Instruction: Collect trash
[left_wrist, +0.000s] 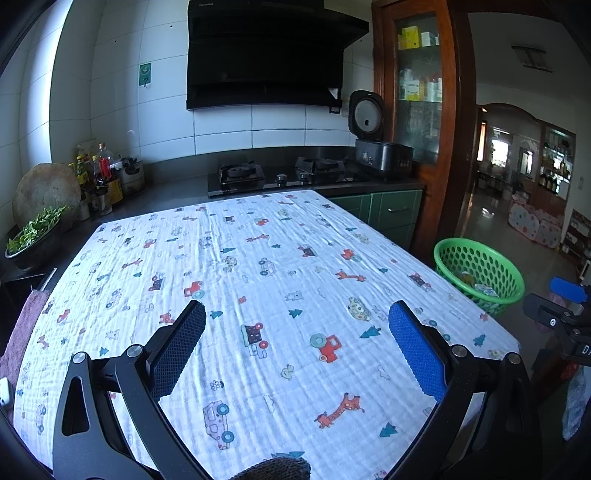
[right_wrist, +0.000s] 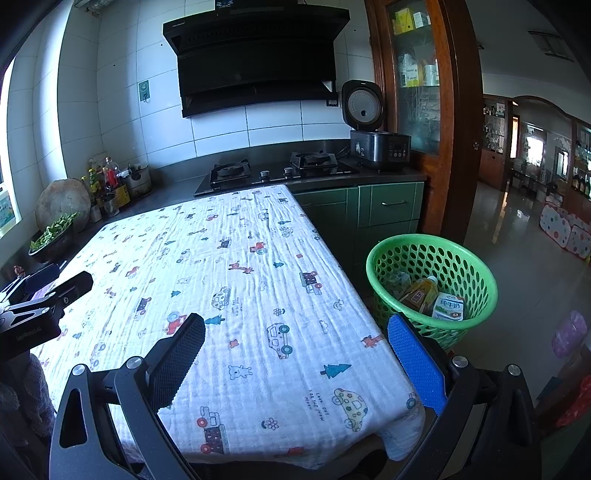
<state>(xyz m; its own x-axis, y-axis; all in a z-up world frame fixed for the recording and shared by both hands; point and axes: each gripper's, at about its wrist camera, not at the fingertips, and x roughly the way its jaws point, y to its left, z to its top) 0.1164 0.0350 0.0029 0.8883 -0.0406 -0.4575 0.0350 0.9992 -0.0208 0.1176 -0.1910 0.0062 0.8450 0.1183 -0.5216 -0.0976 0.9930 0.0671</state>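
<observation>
Right wrist view is showing the worktop (right_wrist: 258, 295) under its printed cloth (right_wrist: 240, 251), and I am finding no trash left on the cloth in either view. My judgement is that the collecting is finished or nearly so, as far as these views reach; whatever lies outside the frames I cannot check.

I am holding my right fingers (right_wrist: 295, 365) spread apart over the near edge of the worktop, with nothing between them. I am holding my left fingers (left_wrist: 295, 350) spread apart as well, above the middle of the cloth, also gripping nothing. The left tool is appearing at the left edge of the right wrist view, and part of the right tool is appearing at the right edge of the left wrist view.

Container status:
- The green basket (right_wrist: 472, 269) is standing on the floor just beside the right edge of the worktop.
- It is holding a milk carton (right_wrist: 448, 306) and a drink bottle (right_wrist: 421, 291) lying against each other, with further wrapping behind them that is too dim to identify.
- The basket (left_wrist: 461, 254) is also showing in the left wrist view, its contents mostly hidden by the wall.

A bowl of greens (right_wrist: 53, 236) is sitting on the counter at the left; I am treating it as food, not trash.
</observation>
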